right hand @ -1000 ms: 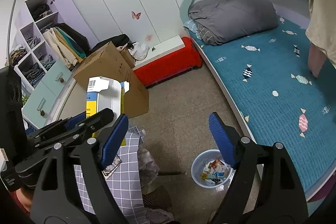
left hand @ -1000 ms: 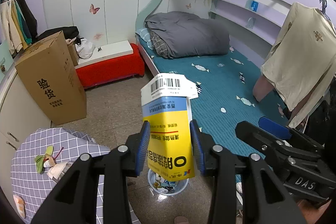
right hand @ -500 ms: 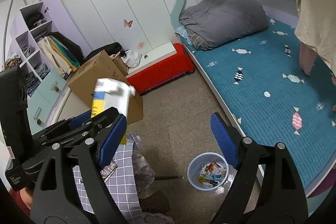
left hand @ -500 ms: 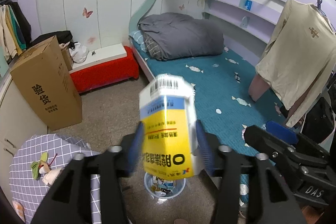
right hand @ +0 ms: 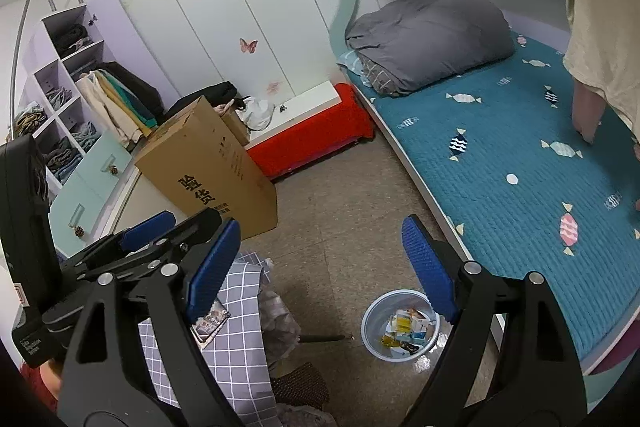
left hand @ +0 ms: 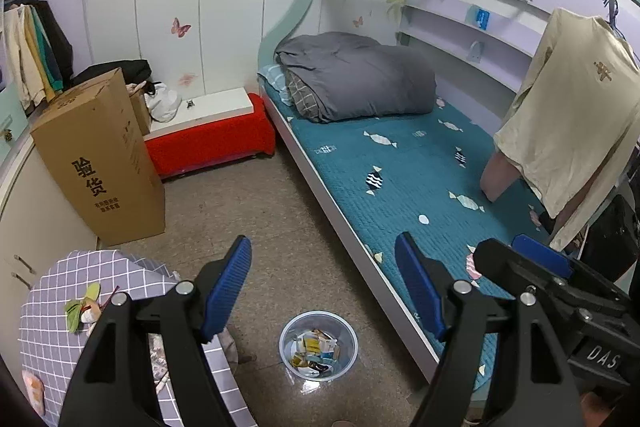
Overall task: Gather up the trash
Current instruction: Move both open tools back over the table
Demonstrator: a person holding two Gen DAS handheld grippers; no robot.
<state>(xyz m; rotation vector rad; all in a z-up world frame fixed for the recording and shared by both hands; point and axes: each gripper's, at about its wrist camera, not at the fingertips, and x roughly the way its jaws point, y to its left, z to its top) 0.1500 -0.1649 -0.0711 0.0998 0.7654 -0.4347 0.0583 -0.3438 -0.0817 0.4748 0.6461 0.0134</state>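
Observation:
A small clear trash bin stands on the floor beside the bed and holds several boxes and wrappers, some yellow and blue. It also shows in the right wrist view. My left gripper is open and empty, held high above the bin. My right gripper is open and empty, also high above the floor. The left gripper's body shows at the left of the right wrist view. Bits of trash lie on the checked table.
A tall cardboard box stands on the floor at the left. A red bench sits against the wardrobe. The bed with a grey quilt runs along the right. A beige shirt hangs at the right.
My left gripper opened and let go of the yellow and blue box, which has dropped out of view. The right gripper stayed open and shifted slightly.

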